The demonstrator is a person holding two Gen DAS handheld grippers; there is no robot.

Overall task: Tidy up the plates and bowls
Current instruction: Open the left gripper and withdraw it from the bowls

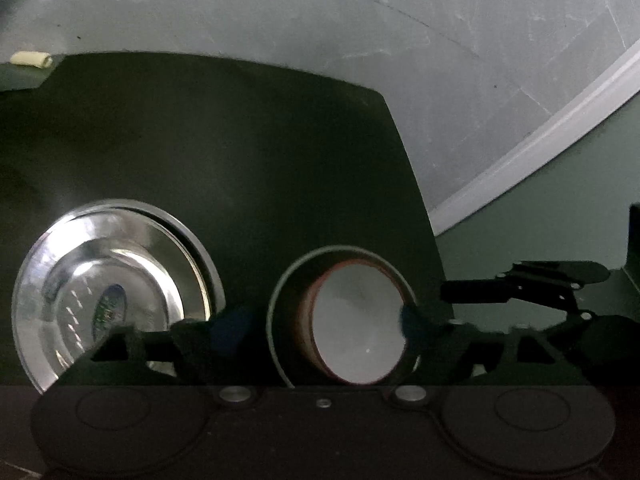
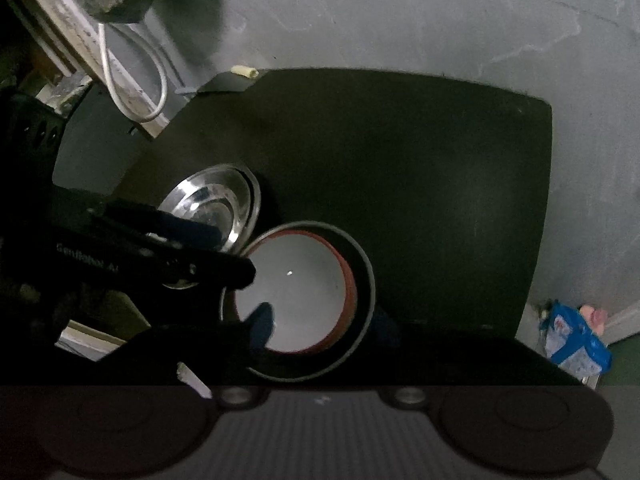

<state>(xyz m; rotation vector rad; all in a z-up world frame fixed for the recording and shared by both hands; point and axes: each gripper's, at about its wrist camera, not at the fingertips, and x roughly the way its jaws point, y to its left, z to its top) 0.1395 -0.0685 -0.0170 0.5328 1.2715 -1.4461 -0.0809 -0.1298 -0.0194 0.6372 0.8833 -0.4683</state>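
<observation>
Table edge: the dark table ends at 3 o'clock and 12 o'clock in the right wrist view, its far half bare; grey floor lies beyond.
Bowls: two nested, a red-rimmed white bowl inside a dark bowl, near the table's 6 o'clock edge.
Plates: two steel plates, stacked, just beside the bowls at their 10 o'clock.
Left gripper: fingers spread, straddling the nested bowls; contact unclear.
Right gripper: fingers apart, one blue pad inside the white bowl.
Right view only: white cable, blue packet on the floor.
Left view only: pale baseboard.
</observation>
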